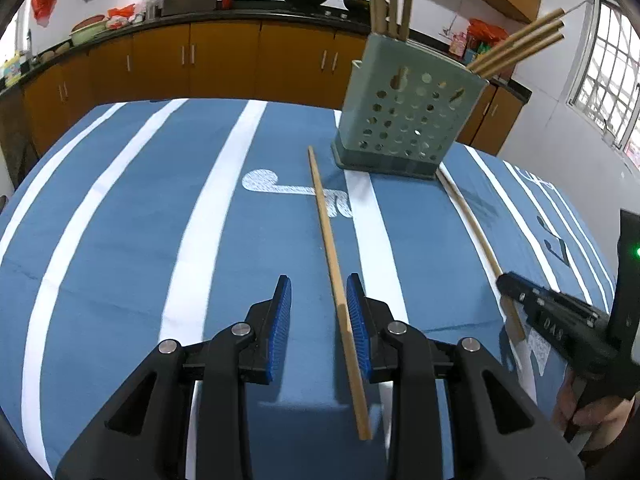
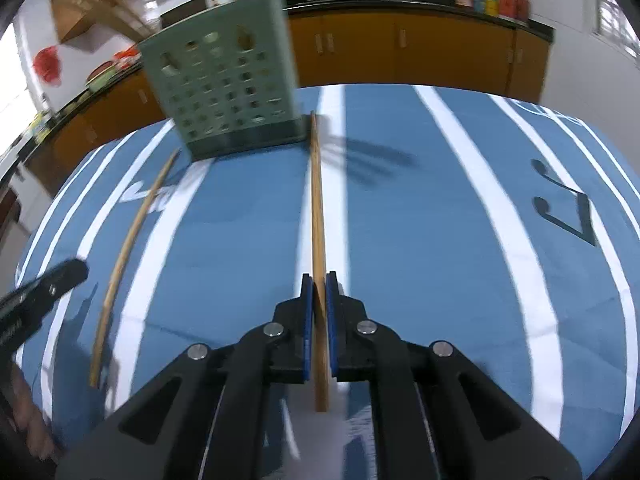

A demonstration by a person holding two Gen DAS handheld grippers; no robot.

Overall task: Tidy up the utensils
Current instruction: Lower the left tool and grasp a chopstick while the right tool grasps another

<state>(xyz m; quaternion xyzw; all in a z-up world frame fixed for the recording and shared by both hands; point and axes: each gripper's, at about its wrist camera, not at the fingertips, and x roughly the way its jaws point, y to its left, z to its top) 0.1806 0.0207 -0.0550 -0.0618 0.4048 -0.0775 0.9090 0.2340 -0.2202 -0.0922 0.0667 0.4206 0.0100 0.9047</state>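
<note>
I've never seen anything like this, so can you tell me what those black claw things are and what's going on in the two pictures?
They are two grabbing tools, one held in each of a person's hands. Each has two fingers with blue pads and a small camera looking forward along them, so each picture is that tool's own view.

On the blue striped cloth stands a green holder full of holes, with chopsticks already sticking out of it. Two more chopsticks lie on the cloth.

The left tool is open, with one chopstick lying between its fingers, close to the right-hand pad. The right tool has closed on the other chopstick.

The pictures bulge because the lenses are very wide.
</note>
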